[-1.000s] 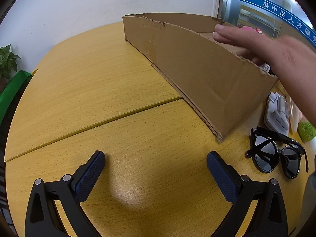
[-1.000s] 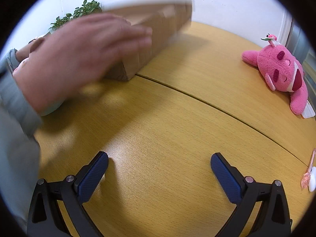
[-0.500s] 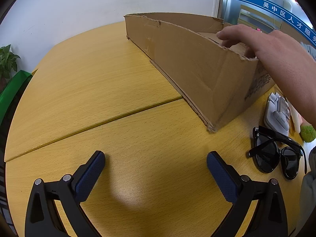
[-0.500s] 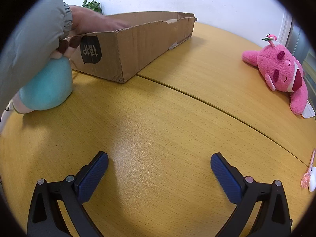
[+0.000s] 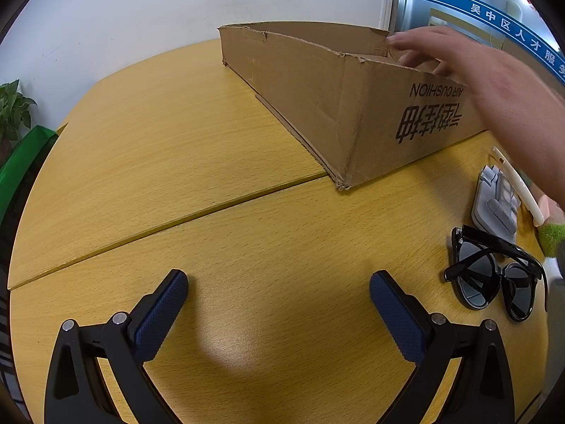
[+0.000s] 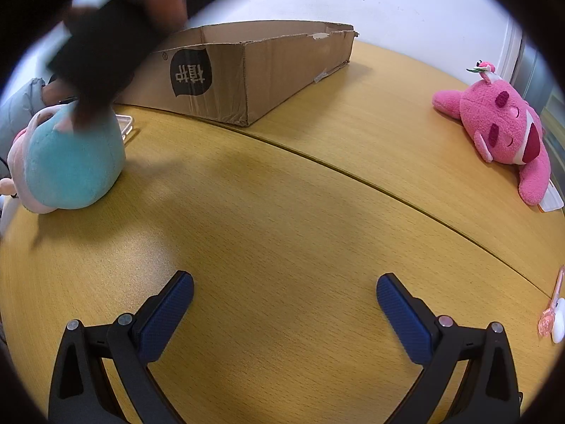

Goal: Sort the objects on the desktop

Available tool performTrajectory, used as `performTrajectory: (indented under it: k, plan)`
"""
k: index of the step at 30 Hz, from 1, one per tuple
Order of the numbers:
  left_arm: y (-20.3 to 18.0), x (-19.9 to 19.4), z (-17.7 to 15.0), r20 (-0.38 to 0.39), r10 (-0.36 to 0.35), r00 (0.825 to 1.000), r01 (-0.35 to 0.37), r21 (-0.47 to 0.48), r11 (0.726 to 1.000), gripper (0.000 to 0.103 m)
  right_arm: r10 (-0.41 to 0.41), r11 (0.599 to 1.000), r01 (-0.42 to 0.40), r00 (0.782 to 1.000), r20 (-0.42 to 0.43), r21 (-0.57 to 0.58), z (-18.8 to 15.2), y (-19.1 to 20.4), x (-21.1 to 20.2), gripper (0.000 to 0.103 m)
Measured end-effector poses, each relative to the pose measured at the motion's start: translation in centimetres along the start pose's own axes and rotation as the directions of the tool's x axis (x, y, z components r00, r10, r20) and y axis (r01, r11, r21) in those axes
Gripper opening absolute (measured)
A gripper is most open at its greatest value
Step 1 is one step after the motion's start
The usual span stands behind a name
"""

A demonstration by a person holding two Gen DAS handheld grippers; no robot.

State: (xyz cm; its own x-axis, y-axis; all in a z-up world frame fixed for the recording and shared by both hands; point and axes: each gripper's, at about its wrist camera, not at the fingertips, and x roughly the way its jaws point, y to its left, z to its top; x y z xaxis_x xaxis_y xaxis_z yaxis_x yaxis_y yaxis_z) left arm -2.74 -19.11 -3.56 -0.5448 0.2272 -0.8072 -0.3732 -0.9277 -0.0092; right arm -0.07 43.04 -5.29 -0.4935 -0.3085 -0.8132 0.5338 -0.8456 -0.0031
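left wrist view: left gripper (image 5: 279, 293) held wide open, empty, above table (image 5: 159, 148). cardboard box (image 5: 317, 92) set toward far table edge, bare hand (image 5: 476, 70) reaching over its rim. sunglasses (image 5: 494, 279) laid near right table edge. right gripper (image 6: 284, 295) likewise spread, empty. teal plush (image 6: 70, 162) seen beside box, pink plush (image 6: 501, 130) well apart.

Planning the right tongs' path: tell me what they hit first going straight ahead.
Bare table first, then likely the box, near its front corner; depth is unclear. The right tongs are open and empty.
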Motion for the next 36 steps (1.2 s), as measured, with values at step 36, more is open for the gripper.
performTrajectory:
  k: [36]
  plan:
    - [0.29, 0.1, 0.47, 0.0, 0.003, 1.0, -0.003, -0.003, 1.0, 0.103, 0.0, 1.0, 0.0, 1.0, 0.0, 0.0, -0.11, 0.26, -0.18, 0.103]
